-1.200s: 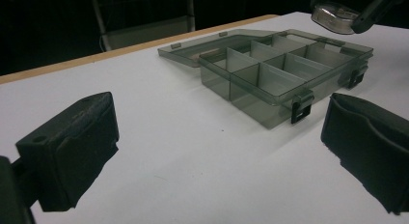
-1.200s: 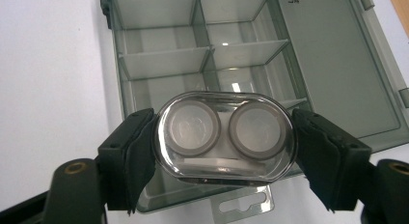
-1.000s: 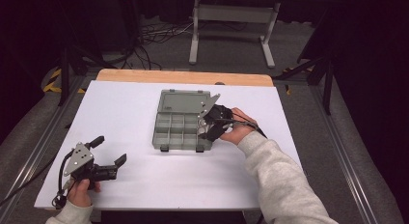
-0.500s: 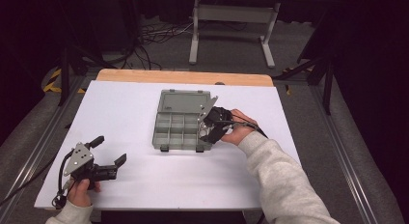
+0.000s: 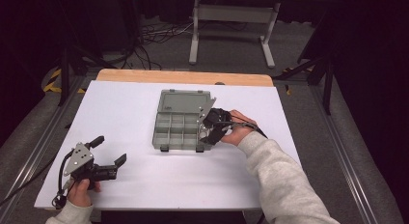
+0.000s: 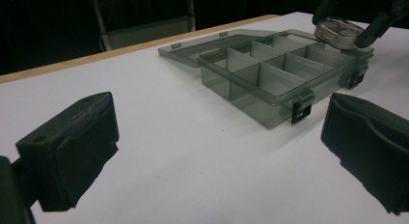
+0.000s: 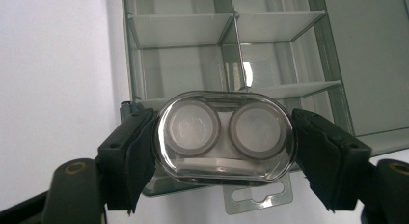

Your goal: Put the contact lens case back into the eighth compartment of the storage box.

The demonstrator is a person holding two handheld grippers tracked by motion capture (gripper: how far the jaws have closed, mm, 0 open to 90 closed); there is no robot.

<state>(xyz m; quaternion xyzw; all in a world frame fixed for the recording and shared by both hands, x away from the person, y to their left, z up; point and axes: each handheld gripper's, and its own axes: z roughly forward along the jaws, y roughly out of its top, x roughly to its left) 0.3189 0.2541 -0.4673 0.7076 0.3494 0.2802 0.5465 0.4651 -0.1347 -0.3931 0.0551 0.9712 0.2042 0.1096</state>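
- Looking down from the high view, the grey organizer box [image 5: 182,120] lay lid-open at the white table's [image 5: 120,108] centre; the right gripper [image 5: 211,133] sat at its 4 o'clock corner, the left gripper [image 5: 109,150] at the table's 8 o'clock.
- Left gripper view: its jaws stood wide apart and empty, the box at 1 o'clock.
- Right gripper view: its jaws clamped a clear blister pack [image 7: 225,136] with two round discs above the box's compartments.
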